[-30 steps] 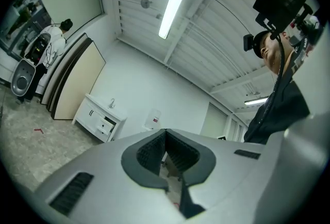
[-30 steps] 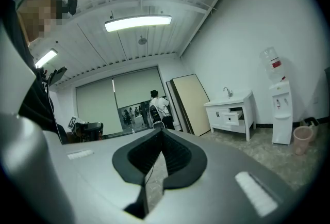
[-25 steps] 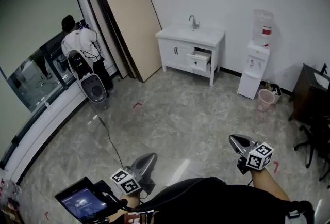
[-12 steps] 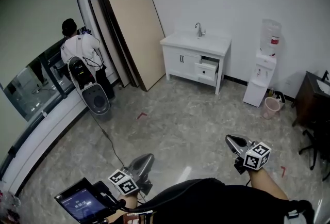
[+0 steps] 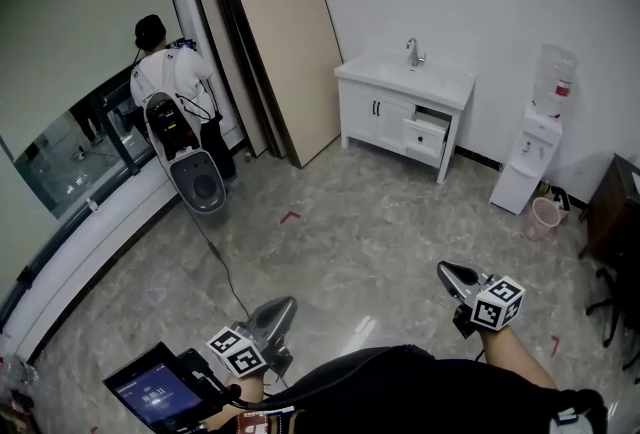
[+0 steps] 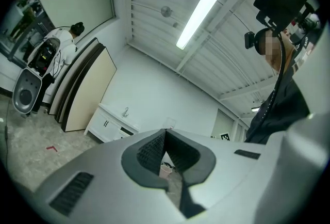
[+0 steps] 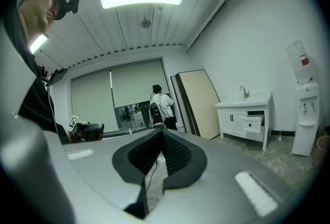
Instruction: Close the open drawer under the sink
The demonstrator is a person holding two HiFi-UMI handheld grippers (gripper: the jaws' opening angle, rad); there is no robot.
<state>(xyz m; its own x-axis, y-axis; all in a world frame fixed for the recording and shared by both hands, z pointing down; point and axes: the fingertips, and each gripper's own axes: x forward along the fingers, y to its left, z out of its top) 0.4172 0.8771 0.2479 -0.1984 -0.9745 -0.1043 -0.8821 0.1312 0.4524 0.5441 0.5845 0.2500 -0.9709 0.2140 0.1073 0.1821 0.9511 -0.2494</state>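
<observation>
At the far left of the head view a person (image 5: 170, 87) stands at the window, and tall boards (image 5: 290, 52) lean on the wall beside them; neither concerns us. Right of the boards, against the far wall, stands the white sink cabinet (image 5: 385, 112). The drawer (image 5: 428, 135) we must close sits in its right half, beside the two doors, pulled partway out. A water dispenser (image 5: 545, 137) stands further right. The drawer is well apart from both grippers, across the bare floor. We judge it to be a stiff, light box on runners that should slide in under a steady push. There is no need to grip it. We would press flat on the middle of its front panel, so it runs straight and does not skew. Whether it has a knob we cannot tell from this far off. Low in the head view, the left gripper (image 5: 288, 302) has its jaws brought together, the ribbed pads meeting at the tips. It holds nothing, and only a sliver of floor shows behind the tips. The right gripper (image 5: 446, 269) is likewise closed and empty, and it touches nothing.
</observation>
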